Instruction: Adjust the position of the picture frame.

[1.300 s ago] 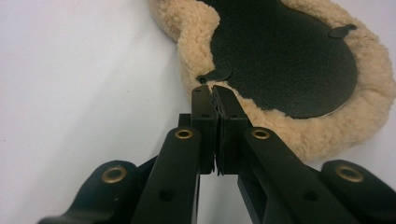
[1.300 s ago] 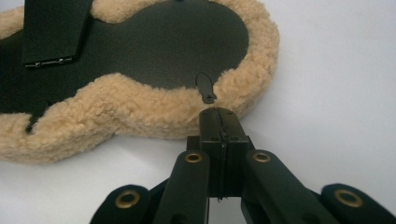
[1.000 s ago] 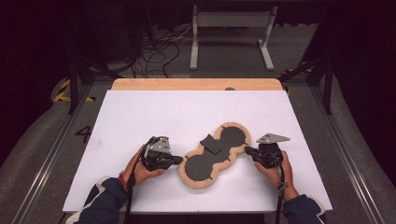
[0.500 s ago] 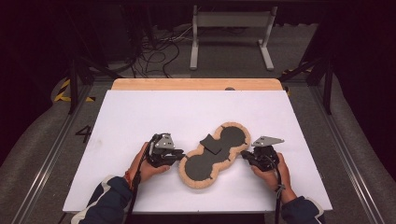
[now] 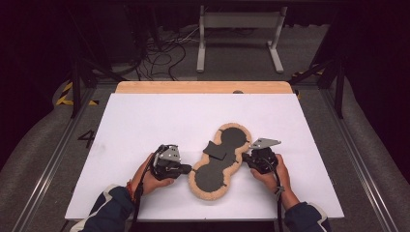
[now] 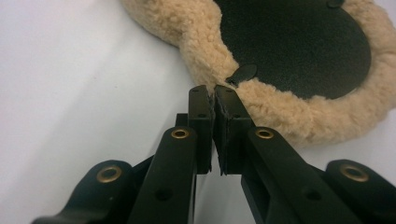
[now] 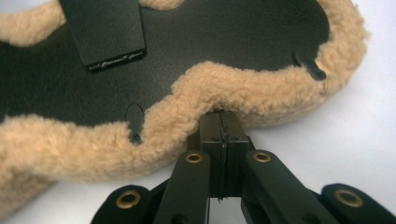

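A peanut-shaped pad (image 5: 220,164) with a tan fleece rim (image 6: 280,112) and a black face lies on the white table (image 5: 145,121). A black flap (image 5: 216,150) rests on its narrow middle, and also shows in the right gripper view (image 7: 105,30). My left gripper (image 5: 189,170) is at the pad's near-left rim. Its jaws have just been closing, and its tips (image 6: 213,91) now pinch a tuft of fleece. My right gripper (image 5: 245,157) is shut, its tips (image 7: 220,116) pushed against the fleece rim (image 7: 205,88) at the pad's waist.
A wooden board edge (image 5: 203,87) runs along the table's far side. Beyond it are a white metal stand (image 5: 237,34) and loose cables (image 5: 159,53) on the floor. Metal rails (image 5: 48,164) flank the table.
My right gripper has moved left, up to the pad's rim. The left gripper has stayed at the pad's near-left edge.
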Demonstrator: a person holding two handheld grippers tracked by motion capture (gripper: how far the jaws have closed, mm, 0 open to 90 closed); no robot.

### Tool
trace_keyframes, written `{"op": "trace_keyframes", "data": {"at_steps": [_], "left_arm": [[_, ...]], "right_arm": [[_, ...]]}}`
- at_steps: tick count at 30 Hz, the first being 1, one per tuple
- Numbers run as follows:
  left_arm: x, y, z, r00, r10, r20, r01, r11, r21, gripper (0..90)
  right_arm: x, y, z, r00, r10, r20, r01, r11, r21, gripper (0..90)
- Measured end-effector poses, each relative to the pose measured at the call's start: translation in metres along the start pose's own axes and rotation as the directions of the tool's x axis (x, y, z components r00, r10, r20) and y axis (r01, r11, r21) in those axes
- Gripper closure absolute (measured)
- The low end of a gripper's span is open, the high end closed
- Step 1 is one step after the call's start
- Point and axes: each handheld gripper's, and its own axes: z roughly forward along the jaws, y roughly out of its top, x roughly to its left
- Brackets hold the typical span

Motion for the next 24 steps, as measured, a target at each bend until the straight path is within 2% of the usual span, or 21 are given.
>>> {"op": "trace_keyframes", "data": {"at_steps": [5, 6, 9, 13, 15, 18, 21, 23, 24], "left_arm": [[-0.010, -0.004, -0.004, 0.9999, 0.008, 0.012, -0.009, 0.9999, 0.013, 86.5], [-0.015, -0.007, -0.006, 0.9996, 0.009, 0.027, -0.009, 0.9999, 0.012, 86.9], [-0.020, -0.011, -0.009, 0.9989, 0.018, 0.043, -0.019, 0.9997, 0.017, 86.9], [-0.026, -0.017, -0.013, 0.9976, 0.014, 0.067, -0.014, 0.9999, 0.000, 84.5], [-0.028, -0.019, -0.013, 0.9967, 0.014, 0.080, -0.014, 0.9999, 0.002, 80.8], [-0.035, -0.020, -0.012, 0.9972, 0.042, 0.062, -0.044, 0.9986, 0.029, 81.2], [-0.038, -0.021, -0.012, 0.9975, 0.043, 0.057, -0.045, 0.9984, 0.034, 81.8], [-0.041, -0.021, -0.010, 0.9968, 0.051, 0.062, -0.054, 0.9978, 0.040, 81.9], [-0.041, -0.021, -0.010, 0.9968, 0.051, 0.062, -0.054, 0.9978, 0.040, 82.0]], "right_arm": [[0.004, 0.004, 0.004, 1.0000, -0.006, -0.002, 0.006, 1.000, 0.004, 90.0], [0.006, 0.008, 0.008, 1.0000, -0.005, -0.008, 0.005, 1.000, 0.002, 90.0], [0.009, 0.012, 0.013, 0.9998, -0.010, -0.019, 0.010, 1.000, -0.001, 90.0], [0.014, 0.019, 0.021, 0.9986, -0.048, -0.023, 0.048, 0.999, -0.008, 90.0], [0.014, 0.019, 0.021, 0.9977, -0.066, -0.019, 0.066, 0.998, -0.004, 90.0], [0.012, 0.017, 0.018, 0.9981, -0.055, -0.026, 0.055, 0.998, -0.006, 88.9], [0.014, 0.013, 0.012, 0.9960, -0.085, -0.028, 0.085, 0.996, 0.008, 89.9], [0.016, 0.008, 0.008, 0.9955, -0.078, -0.054, 0.079, 0.997, 0.009, 90.0], [0.018, 0.007, 0.005, 0.9942, -0.091, -0.056, 0.093, 0.996, 0.020, 90.0]]}}
